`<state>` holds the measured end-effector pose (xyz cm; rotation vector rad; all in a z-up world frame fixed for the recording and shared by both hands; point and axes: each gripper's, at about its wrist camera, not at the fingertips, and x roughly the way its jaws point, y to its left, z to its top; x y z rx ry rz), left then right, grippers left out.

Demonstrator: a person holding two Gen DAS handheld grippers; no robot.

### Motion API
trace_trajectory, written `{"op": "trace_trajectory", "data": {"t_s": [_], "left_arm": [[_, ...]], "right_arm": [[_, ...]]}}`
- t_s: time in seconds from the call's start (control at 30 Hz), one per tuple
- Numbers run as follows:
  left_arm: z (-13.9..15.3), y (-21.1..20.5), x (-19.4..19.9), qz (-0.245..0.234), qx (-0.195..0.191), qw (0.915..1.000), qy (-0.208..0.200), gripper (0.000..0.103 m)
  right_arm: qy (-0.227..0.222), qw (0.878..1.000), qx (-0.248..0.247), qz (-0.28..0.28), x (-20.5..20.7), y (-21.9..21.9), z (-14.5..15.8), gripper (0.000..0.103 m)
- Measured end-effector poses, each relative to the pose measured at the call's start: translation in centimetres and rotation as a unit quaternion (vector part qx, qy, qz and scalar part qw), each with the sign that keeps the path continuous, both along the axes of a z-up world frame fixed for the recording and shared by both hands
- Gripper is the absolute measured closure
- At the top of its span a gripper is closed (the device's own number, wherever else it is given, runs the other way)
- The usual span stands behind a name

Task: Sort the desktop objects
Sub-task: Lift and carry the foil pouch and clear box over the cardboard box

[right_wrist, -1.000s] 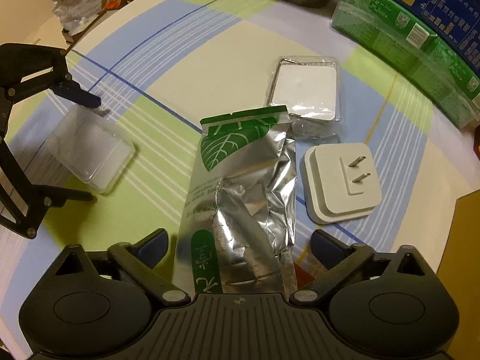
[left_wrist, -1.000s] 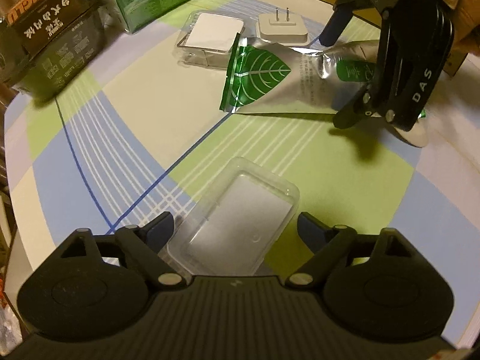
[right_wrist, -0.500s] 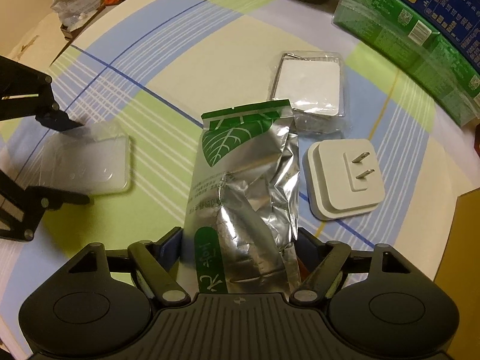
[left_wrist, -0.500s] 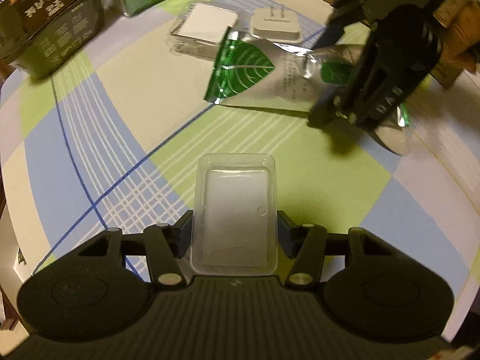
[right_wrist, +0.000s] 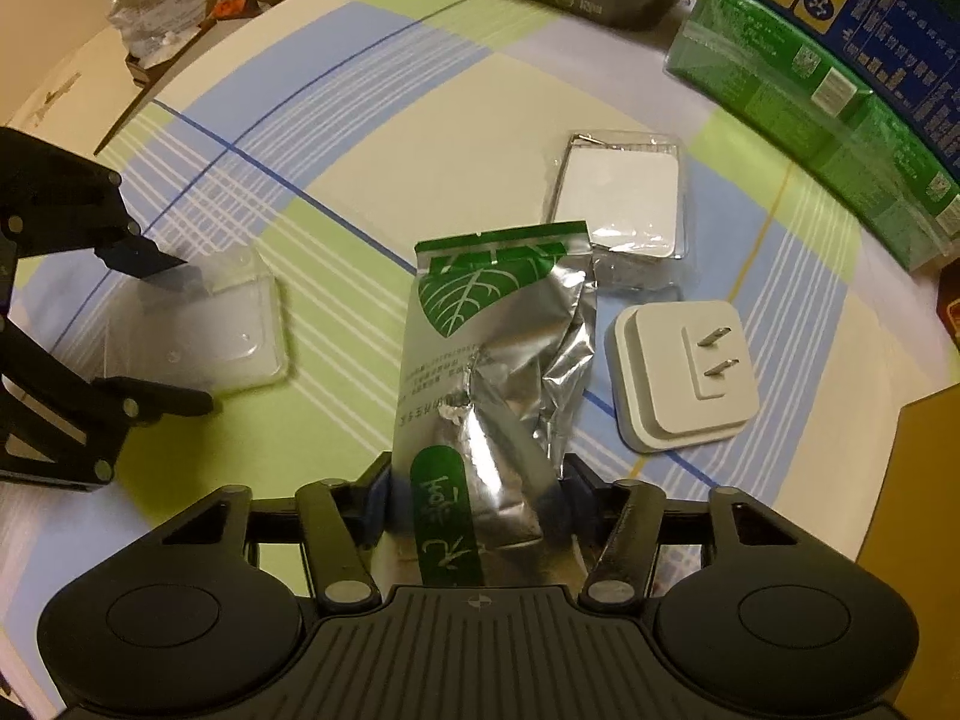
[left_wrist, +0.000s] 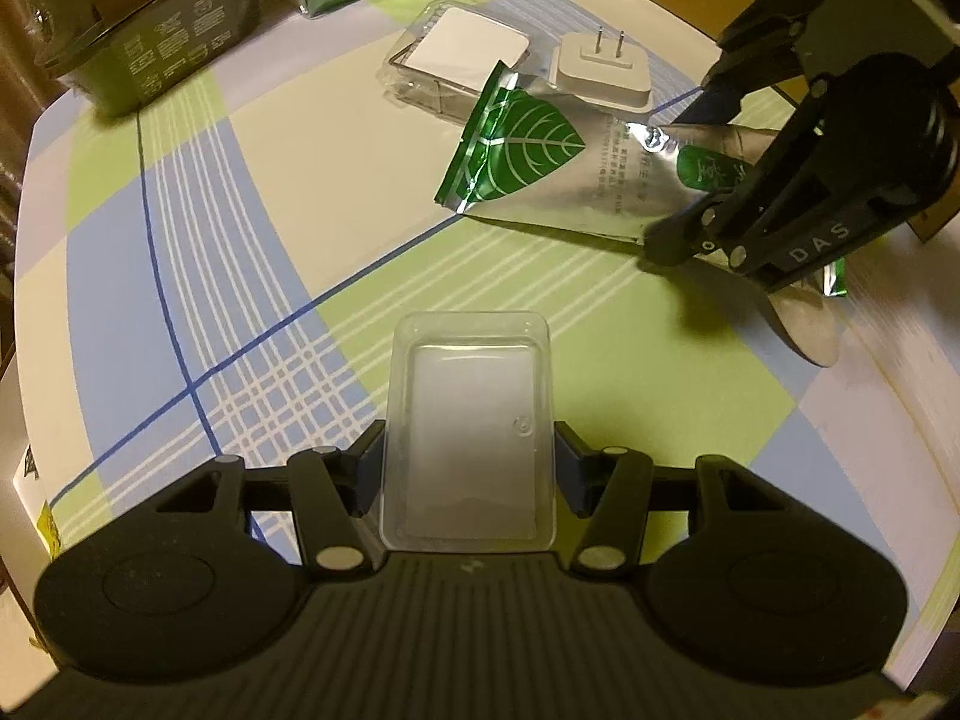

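Both grippers have closed since a second ago: the left gripper (left_wrist: 468,468), then spread wide around the clear plastic tray (left_wrist: 468,426), now pinches its long sides, and the tray has turned from askew to pointing straight ahead. The right gripper (right_wrist: 474,492), wide apart a second ago, is now clamped on the near end of the silver foil pouch (right_wrist: 498,360), squeezing it into creases.

From the left wrist view the tray lies low over the checked tabletop (left_wrist: 240,180); whether its underside touches the cloth cannot be told. Its near edge is hidden behind the gripper body. In the right wrist view the tray (right_wrist: 204,330) is faint, and one dark left fingertip (right_wrist: 144,258) covers its far corner.

The pouch, printed with a green leaf, stretches away from the right gripper with its far end resting beside the white plug adapter (right_wrist: 684,372) and overlapping a clear blister pack holding a white card (right_wrist: 624,198). Seen from the left wrist view, the pouch (left_wrist: 540,150) is partly blocked by the right gripper (left_wrist: 678,180), so the grip point itself is hidden there.

Green and blue boxes (right_wrist: 840,60) along the tabletop's far edge are cut off by the frame. A dark printed box (left_wrist: 156,18) is too dim to read. A crumpled bag (right_wrist: 162,0) off the tabletop is indistinct.
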<state>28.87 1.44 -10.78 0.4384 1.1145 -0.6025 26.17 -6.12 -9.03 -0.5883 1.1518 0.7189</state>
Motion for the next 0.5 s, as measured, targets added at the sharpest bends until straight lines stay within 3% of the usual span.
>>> {"op": "trace_trajectory", "data": {"t_s": [0.5], "left_arm": [[2.8, -0.5, -3.3, 0.046, -0.012, 0.9988, -0.013, 0.052]], "right_arm": [[-0.019, 0.999, 0.038, -0.005, -2.9, -1.4, 5.1, 0.052]]}}
